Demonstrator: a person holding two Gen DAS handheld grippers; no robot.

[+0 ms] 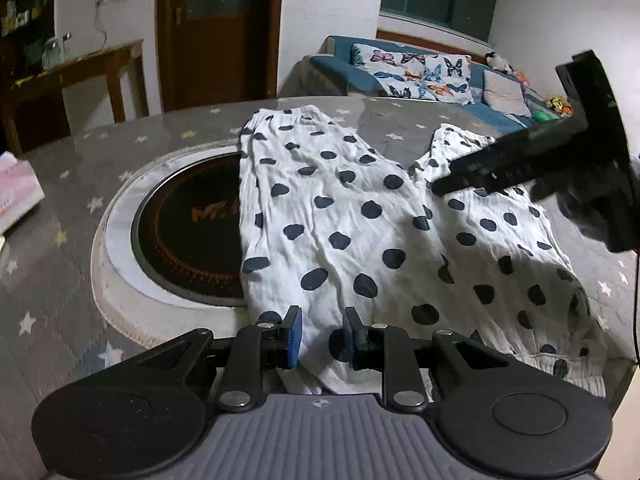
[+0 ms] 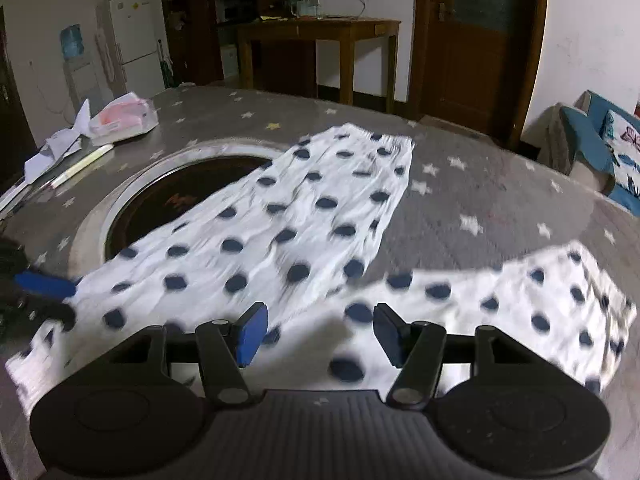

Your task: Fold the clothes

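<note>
Seen from the left wrist: left gripper [image 1: 322,334] low over the near waistband edge of white polka-dot trousers [image 1: 360,216], blue pads [image 1: 295,336] set narrowly apart with a fold of white cloth between them; whether actually pinched, hard to tell. Trousers spread flat on a grey star-print table cover [image 1: 80,184], both legs fanning away, one leg lying over part of a round black hotplate [image 1: 188,232] sunk in the table. Right gripper [image 1: 532,160] entering from the right, blurred, its fingertips lost against the far leg. Pink packet [image 1: 16,192] cut off at the left edge. Beyond: blue sofa [image 1: 400,68] with butterfly cushions, brown door [image 1: 216,28], wooden side table [image 1: 88,68]. Seen from the right wrist: right gripper [image 2: 316,334] hovering over the trousers [image 2: 288,224], fingers spread wide, nothing between them; cloth beneath smeared by motion, dots indistinct. At the left edge only a blue pad of the left gripper [image 2: 44,284], the rest cut off. Papers and a pen [image 2: 80,164] on the far-left cover, white fridge [image 2: 134,36] and a water dispenser [image 2: 76,60] against the back wall.
</note>
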